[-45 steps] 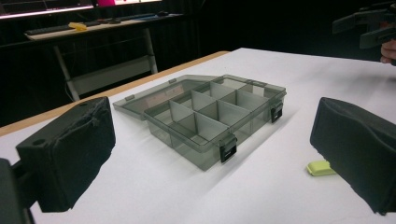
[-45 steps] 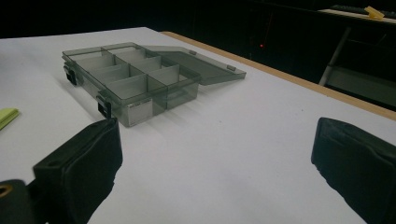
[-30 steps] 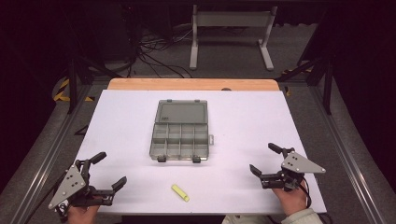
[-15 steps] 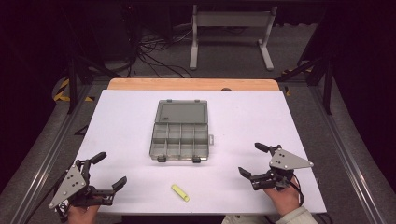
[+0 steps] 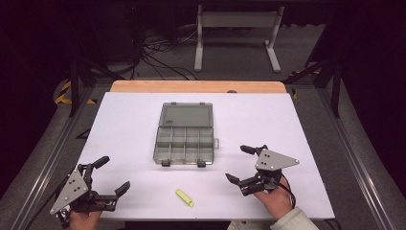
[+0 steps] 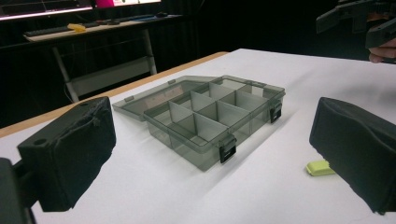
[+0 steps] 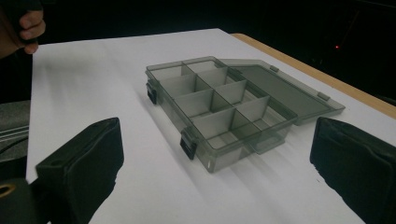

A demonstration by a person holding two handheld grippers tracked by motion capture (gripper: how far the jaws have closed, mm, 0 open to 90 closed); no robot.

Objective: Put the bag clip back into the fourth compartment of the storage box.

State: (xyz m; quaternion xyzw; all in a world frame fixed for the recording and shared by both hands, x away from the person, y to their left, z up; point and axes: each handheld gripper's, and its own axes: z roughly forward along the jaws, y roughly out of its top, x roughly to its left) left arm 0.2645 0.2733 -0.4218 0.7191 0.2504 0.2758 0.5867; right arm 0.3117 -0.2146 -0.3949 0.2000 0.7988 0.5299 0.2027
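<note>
A grey see-through organiser box [image 5: 184, 134] lies in the middle of the white table [image 5: 119, 124], lid flat open toward the far side, its compartments empty [image 6: 210, 119] [image 7: 219, 107]. A small yellow-green piece [image 5: 184, 197] lies near the front edge, partly behind my left jaw in the left gripper view [image 6: 320, 167]. My left gripper [image 5: 111, 175] rests open at the front left corner, nothing between its jaws. My right gripper [image 5: 239, 164] hovers open right of the box, pointing toward it, with nothing held.
A wooden strip [image 5: 196, 86] borders the table's far edge. Beyond it stand a white metal stand [image 5: 237, 28] and loose cables on the dark floor. Metal rails [image 5: 356, 158] run along both table sides.
My right gripper has moved left and forward toward the box and turned to face it. The left gripper has stayed put.
</note>
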